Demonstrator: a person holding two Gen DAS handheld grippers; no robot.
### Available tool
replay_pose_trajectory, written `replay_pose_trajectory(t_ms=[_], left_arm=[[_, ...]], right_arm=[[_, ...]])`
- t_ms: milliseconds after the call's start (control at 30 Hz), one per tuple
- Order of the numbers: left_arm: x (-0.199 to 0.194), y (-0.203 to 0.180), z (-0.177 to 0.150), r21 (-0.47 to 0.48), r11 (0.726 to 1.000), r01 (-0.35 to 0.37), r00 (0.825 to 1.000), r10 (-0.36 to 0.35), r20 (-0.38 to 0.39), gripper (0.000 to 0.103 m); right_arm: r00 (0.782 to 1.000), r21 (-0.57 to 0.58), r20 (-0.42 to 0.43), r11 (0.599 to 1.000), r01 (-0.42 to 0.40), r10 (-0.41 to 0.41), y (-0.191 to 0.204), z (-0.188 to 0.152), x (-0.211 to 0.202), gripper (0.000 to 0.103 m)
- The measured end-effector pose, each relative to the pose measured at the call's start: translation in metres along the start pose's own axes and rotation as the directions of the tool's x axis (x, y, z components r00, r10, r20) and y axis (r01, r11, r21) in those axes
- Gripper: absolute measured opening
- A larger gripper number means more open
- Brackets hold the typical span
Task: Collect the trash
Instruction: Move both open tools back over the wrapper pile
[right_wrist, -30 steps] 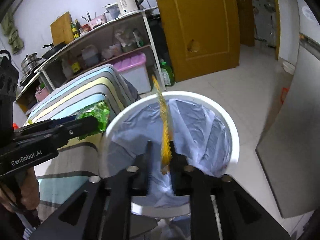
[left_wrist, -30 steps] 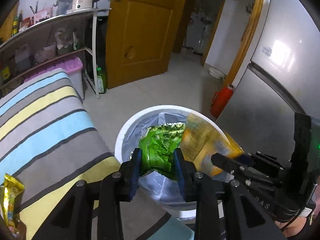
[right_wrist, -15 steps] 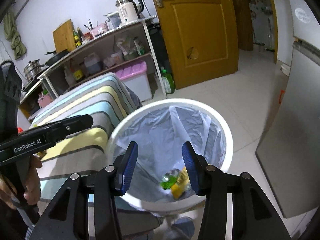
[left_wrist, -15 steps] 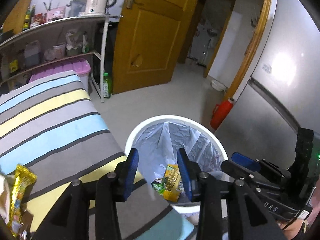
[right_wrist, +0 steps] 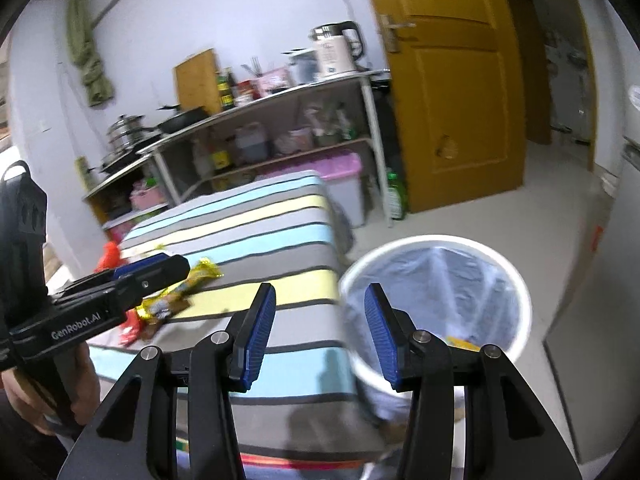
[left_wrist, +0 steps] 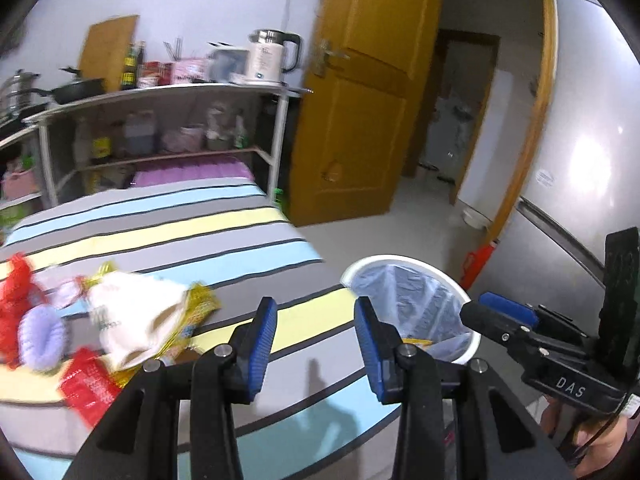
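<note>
A white trash bin with a clear liner stands on the floor beside the striped table; it also shows in the right wrist view, with a yellow wrapper at its bottom. Trash lies on the table's left: white crumpled paper, a yellow wrapper, a red packet, a purple item and red netting. My left gripper is open and empty above the table's edge. My right gripper is open and empty over the table edge by the bin.
A metal shelf rack with a kettle, pans and bottles stands behind the table. A brown door is ajar. A fridge stands to the right of the bin, with a red bottle by it.
Both grippers opened and dropped the green and yellow wrappers into the bin, then swung left from over the bin toward the table. The trash pile came into view.
</note>
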State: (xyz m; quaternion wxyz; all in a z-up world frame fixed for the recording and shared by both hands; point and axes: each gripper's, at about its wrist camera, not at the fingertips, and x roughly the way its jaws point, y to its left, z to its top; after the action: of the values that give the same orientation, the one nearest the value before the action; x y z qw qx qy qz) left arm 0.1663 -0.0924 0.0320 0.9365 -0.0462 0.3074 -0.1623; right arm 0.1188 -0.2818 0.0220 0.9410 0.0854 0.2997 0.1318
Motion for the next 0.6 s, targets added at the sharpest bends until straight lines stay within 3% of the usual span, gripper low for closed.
replay_pose_trajectory(t_ms=[367,600], left_arm=[[-0.063,0.063,-0.032,-0.058,0.992,-0.110,0.993,0.113,0.040,0.040],[-0.073,0.098,-0.047,-0.101,0.977,-0.186,0.982,0.189,0.021,0.040]], right_arm=[[0.987,-0.090,-0.073,0.985,-0.149,0.143,0.073,-0.009,0.020,0.047],[0.975,-0.125,-0.109,0.970,-0.208,0.195,0.103,-0.011,0.037,0.047]])
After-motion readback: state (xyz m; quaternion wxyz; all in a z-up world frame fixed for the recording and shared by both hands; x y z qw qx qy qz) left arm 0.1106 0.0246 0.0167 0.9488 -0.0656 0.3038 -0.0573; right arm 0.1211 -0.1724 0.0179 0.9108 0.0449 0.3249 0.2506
